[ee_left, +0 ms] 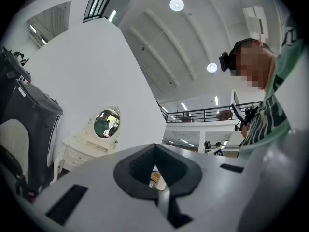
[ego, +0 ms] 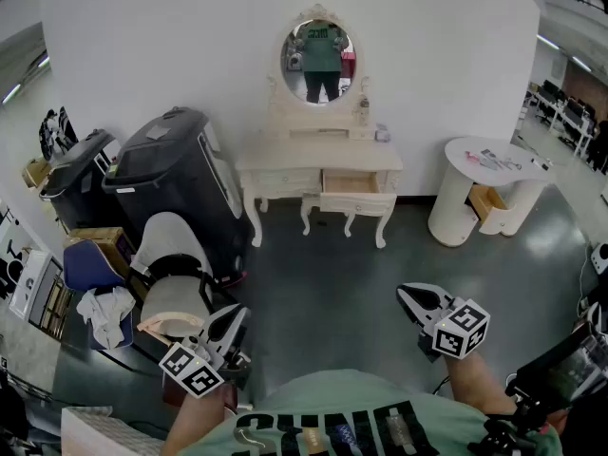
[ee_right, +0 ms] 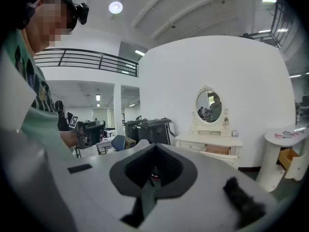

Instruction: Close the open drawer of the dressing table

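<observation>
The cream dressing table (ego: 285, 167) stands against the white back wall under its oval mirror (ego: 318, 60). Its right-hand drawer (ego: 353, 186) is pulled out, showing a bare wooden inside. Both grippers are held low and near the person, well short of the table. The left gripper (ego: 233, 317) sits at lower left, jaws together and empty. The right gripper (ego: 407, 295) sits at lower right, also shut on nothing. In the right gripper view the right gripper (ee_right: 153, 175) points toward the open drawer (ee_right: 219, 151). In the left gripper view the left gripper (ee_left: 157, 178) tilts upward, the table (ee_left: 77, 151) far left.
Two large black bins (ego: 180, 174) (ego: 76, 174) stand left of the table, with a white chair (ego: 171, 274) and a blue seat (ego: 90, 264) in front of them. A round white side table (ego: 489, 169) stands at right. Dark floor (ego: 323, 274) lies between the person and the dressing table.
</observation>
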Demonstrator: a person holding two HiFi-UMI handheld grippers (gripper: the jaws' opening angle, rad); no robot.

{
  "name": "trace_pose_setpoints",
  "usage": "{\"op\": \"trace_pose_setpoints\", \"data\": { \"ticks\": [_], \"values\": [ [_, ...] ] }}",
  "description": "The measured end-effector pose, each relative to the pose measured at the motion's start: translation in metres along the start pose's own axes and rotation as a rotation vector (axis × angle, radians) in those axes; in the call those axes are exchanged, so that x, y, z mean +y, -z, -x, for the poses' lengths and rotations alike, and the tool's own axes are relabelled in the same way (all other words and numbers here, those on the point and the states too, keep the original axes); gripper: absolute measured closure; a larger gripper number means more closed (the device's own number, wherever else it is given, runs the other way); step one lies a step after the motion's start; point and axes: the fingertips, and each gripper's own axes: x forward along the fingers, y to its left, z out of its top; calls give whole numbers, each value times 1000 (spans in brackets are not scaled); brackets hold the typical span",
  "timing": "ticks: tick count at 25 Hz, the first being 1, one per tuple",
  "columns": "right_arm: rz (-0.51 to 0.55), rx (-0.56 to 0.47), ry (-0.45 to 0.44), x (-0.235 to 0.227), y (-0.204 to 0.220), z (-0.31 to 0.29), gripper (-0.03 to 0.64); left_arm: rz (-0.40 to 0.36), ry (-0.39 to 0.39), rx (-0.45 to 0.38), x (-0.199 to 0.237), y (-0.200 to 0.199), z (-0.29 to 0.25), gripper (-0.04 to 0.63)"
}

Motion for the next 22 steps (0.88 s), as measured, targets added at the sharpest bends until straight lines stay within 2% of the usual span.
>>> {"op": "trace_pose_setpoints", "data": {
  "ticks": [7, 14, 22],
  "values": [
    [-13, 3, -6, -19, -4, 6, 606, 0, 3, 4, -6, -1, -23, 588],
    [-91, -33, -14, -53, -7, 16, 606, -13, 8, 3, -18, 8, -53, 588],
    [-50, -8, -62, -98, -14, 23, 606, -13, -1, -2, -43, 20, -107, 588]
  ]
}}
